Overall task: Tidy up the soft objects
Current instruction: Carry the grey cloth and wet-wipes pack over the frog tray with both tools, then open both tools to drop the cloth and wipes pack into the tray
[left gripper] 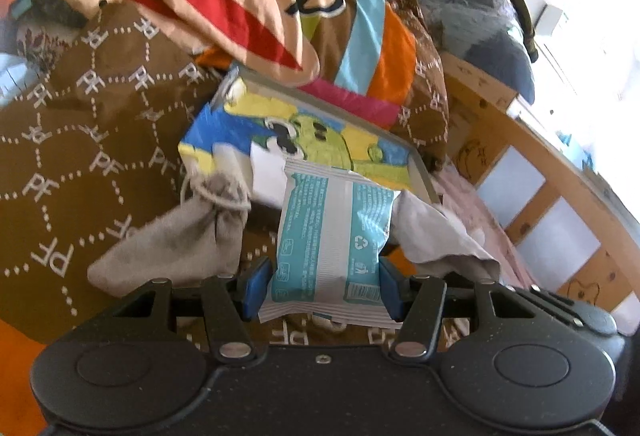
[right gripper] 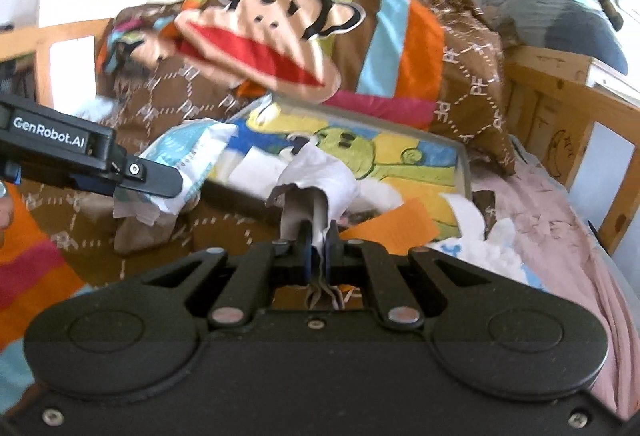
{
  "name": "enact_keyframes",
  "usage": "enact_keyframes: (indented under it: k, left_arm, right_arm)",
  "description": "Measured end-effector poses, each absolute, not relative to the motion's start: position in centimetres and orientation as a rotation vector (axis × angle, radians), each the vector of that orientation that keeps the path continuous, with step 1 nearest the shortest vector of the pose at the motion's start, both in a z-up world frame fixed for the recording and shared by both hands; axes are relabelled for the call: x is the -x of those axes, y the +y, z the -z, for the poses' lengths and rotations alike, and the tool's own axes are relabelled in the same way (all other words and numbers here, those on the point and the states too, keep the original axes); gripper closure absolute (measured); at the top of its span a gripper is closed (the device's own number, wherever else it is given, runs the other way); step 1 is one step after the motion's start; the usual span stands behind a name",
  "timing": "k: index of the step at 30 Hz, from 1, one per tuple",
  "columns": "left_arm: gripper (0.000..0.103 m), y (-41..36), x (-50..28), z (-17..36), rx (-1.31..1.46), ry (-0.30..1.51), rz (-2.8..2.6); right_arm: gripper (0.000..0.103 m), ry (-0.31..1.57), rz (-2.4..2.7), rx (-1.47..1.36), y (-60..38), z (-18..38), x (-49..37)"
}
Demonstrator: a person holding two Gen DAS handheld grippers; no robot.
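- Brown quilt with a white dotted lattice print (left gripper: pixel 100 140): fills the nine-o'clock side of the left wrist view, rumpled over the bed.
- Grey cloth drawstring pouch (left gripper: pixel 180 236): lies on the quilt at about eight o'clock from the tray, just beside the packet.
- Left gripper (left gripper: pixel 324 288): its blue pads are clamped on the lower sides of a teal-and-white soft plastic packet (left gripper: pixel 332 236), which stands upright between them, its top over the tray's near edge.
- Shallow grey-rimmed tray with a green cartoon picture (right gripper: pixel 400 156): sits at twelve o'clock, tucked under the monkey-face plush cushion (right gripper: pixel 272 40). White crumpled bits already lie in it.
- Right gripper (right gripper: pixel 316 244): pinched tight on a crumpled white-and-grey paper wad (right gripper: pixel 316 176), held up in front of the tray.
- Orange paper sheet (right gripper: pixel 392 228): lies at two o'clock from the right gripper, touching the tray's near edge.
- Wooden bed rail (right gripper: pixel 560 108): at three o'clock.
- Progress, as I judge it: mid-way. Some items are in the tray; both held items and the pouch are still to be placed.
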State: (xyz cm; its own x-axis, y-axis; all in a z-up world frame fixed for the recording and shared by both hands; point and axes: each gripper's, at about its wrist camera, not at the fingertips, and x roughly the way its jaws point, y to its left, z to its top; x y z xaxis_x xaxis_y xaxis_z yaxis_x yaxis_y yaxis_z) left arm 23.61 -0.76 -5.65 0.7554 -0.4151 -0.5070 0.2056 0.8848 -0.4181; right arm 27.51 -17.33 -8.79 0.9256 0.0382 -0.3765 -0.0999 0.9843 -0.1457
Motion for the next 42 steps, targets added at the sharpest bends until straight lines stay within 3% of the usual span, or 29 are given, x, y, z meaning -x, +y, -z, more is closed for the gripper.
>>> enact_keyframes:
  k: [18, 32, 42]
  left_arm:
    - [0.045, -2.7, -33.8, 2.1, 0.296, 0.493, 0.287]
    - [0.045, -4.2, -40.3, 7.8, 0.287, 0.652, 0.232]
    - [0.044, -4.9, -41.0, 9.0, 0.212, 0.712, 0.208]
  right_arm:
    - [0.102, 0.249, 0.011, 0.07, -22.0, 6.4, -36.8]
    - [0.102, 0.462, -0.016, 0.007, -23.2, 12.2, -41.9]
    - [0.099, 0.487, -0.006, 0.029, -22.0, 13.5, -43.7]
